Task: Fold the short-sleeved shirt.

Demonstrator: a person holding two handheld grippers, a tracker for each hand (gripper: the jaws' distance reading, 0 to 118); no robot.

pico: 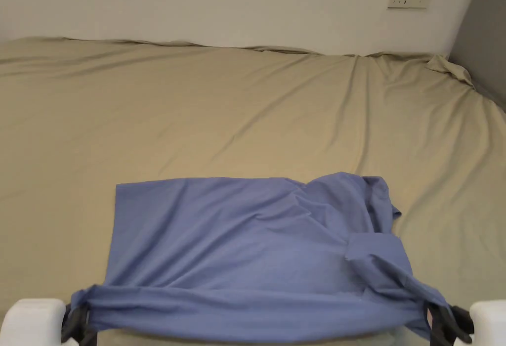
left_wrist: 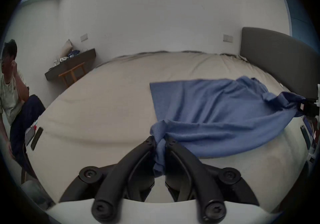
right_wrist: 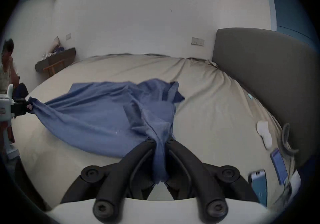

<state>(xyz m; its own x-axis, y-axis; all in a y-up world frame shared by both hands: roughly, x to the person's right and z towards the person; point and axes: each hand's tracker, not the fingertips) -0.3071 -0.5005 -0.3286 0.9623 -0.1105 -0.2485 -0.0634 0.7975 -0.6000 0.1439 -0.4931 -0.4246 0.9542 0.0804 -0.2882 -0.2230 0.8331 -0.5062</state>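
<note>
Near edge of blue short-sleeved shirt (pico: 237, 243) pinched at both ends: left tool (left_wrist: 159, 142) clamped on one bunched corner, right tool (right_wrist: 160, 141) clamped on the other; rest draped across tan bed (pico: 247, 109), grey headboard (right_wrist: 259, 71) beyond

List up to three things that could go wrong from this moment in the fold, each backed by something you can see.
1. Each gripper pinches a small bunched wad: left gripper, right gripper. The blue shirt may slip out when lifted.
2. The collar end is rumpled, so creases could be folded in.
3. The near edge sags between the grippers, so the fold may land uneven on the bed sheet.
</note>
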